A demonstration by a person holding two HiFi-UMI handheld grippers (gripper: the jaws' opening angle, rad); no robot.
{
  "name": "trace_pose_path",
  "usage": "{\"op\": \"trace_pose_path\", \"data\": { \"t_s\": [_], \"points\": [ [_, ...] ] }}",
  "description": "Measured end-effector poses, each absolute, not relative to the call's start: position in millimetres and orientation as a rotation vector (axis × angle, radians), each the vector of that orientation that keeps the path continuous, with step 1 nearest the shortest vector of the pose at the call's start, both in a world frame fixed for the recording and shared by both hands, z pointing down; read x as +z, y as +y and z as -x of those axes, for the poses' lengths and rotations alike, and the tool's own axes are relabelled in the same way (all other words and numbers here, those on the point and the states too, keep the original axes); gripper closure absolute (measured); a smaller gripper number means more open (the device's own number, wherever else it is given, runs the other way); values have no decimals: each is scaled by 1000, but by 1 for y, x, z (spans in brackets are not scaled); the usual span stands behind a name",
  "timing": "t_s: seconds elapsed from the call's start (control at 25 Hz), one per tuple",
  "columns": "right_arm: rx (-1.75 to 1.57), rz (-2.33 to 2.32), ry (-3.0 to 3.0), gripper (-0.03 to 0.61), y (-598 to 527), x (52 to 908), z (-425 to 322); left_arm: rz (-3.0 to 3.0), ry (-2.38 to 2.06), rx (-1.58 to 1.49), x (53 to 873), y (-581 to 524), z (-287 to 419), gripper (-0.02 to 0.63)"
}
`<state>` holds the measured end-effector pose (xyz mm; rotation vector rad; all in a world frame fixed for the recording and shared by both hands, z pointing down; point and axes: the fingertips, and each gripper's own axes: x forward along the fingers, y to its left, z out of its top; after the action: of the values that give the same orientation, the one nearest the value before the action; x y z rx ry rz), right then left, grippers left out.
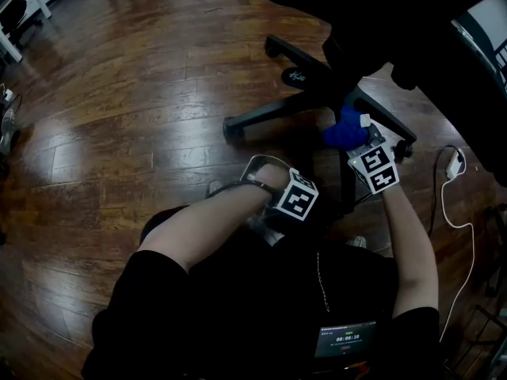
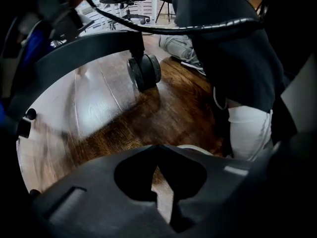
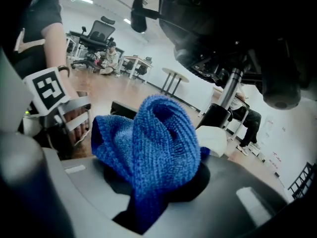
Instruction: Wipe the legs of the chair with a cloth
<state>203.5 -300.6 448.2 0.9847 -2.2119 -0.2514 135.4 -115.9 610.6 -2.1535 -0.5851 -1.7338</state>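
Observation:
The black chair base (image 1: 317, 85) spreads its legs over the wood floor, with one caster (image 1: 232, 127) at the left. My right gripper (image 1: 358, 138) is shut on a bunched blue cloth (image 1: 344, 127), which sits against the leg running toward the right. In the right gripper view the blue cloth (image 3: 153, 148) bulges from between the jaws of the right gripper (image 3: 156, 190), below the chair column (image 3: 229, 90). My left gripper (image 1: 277, 187) points down at the floor beside the base. Its jaws (image 2: 159, 175) are shut and empty, with a chair leg (image 2: 94, 46) and a caster (image 2: 144, 72) beyond.
A white charger and cable (image 1: 455, 165) lie on the floor at the right. A white table leg (image 1: 9, 46) stands at the far left. A white shoe and trouser leg (image 2: 247, 130) are close to the left gripper. Other office chairs (image 3: 94, 33) stand in the background.

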Motion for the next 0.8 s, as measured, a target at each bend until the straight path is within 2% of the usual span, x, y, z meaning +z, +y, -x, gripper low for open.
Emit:
{"op": "trace_pose_path", "data": {
  "t_s": [0.44,0.8],
  "points": [
    [-239,-459,-2218,486,-129,498,-205,2129,-495,-1727,613,-116,-134,614],
    [-279,-413,-2254,482,-118,497,-208,2150,-503,-1715,611,-115,-136,614]
  ]
}}
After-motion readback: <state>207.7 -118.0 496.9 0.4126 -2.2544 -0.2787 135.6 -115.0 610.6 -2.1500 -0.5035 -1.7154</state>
